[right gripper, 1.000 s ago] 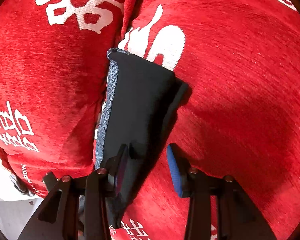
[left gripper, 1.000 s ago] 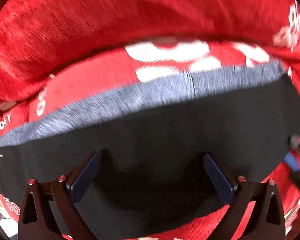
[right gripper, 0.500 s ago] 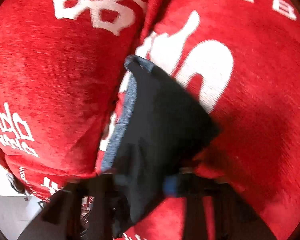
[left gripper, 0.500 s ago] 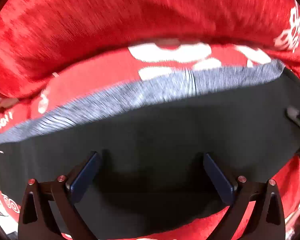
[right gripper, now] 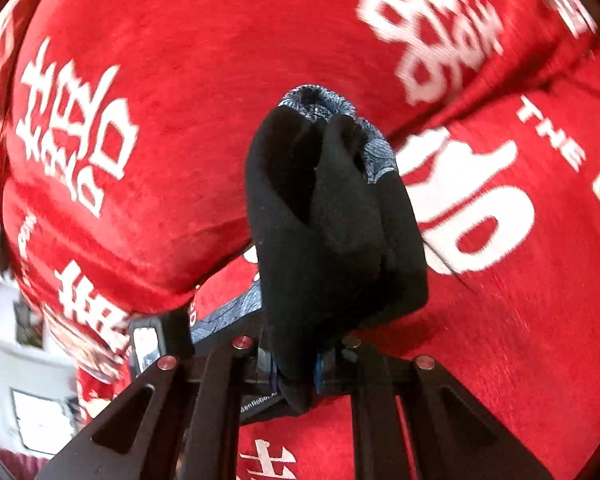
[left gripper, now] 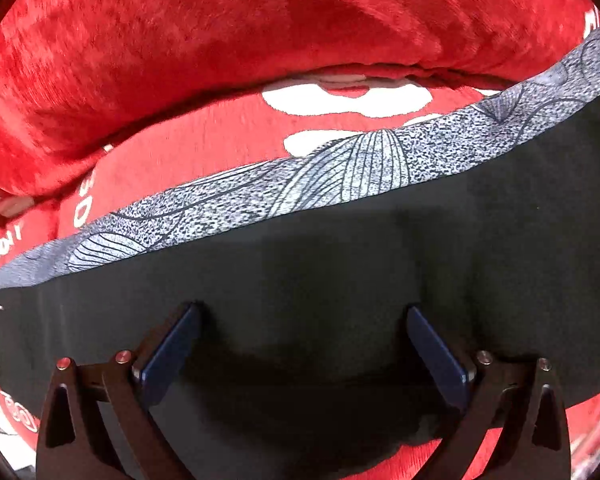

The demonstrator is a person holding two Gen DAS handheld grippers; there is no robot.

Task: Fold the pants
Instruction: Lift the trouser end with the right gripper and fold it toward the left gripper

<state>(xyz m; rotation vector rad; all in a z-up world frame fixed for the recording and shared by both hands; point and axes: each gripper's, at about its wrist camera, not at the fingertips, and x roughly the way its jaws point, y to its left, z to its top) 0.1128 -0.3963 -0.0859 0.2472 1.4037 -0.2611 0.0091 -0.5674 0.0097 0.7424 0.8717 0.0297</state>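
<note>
The black pants (left gripper: pixel 340 272) with a grey patterned stripe (left gripper: pixel 340 164) lie flat on the red cushion (left gripper: pixel 204 48) in the left wrist view. My left gripper (left gripper: pixel 303 328) points straight down onto the black cloth, its blue pads (left gripper: pixel 172 350) wide apart and open, nothing pinched between them. In the right wrist view my right gripper (right gripper: pixel 296 360) is shut on one end of the pants (right gripper: pixel 332 224). That end hangs lifted and bunched above the cushion, its grey stripe (right gripper: pixel 376 152) curled at the far tip.
Red cushions with white lettering (right gripper: pixel 76 136) fill both views, with a seam (right gripper: pixel 500 84) between two of them. The other gripper's body (right gripper: pixel 160 340) shows at lower left in the right wrist view. A pale floor and furniture (right gripper: pixel 28 392) lie beyond the cushion's left edge.
My right gripper closed on the end of the pants and rose, rolling, so the cloth now hangs bunched from it. In the left view the pants' right side pulled up; the left gripper stayed open.
</note>
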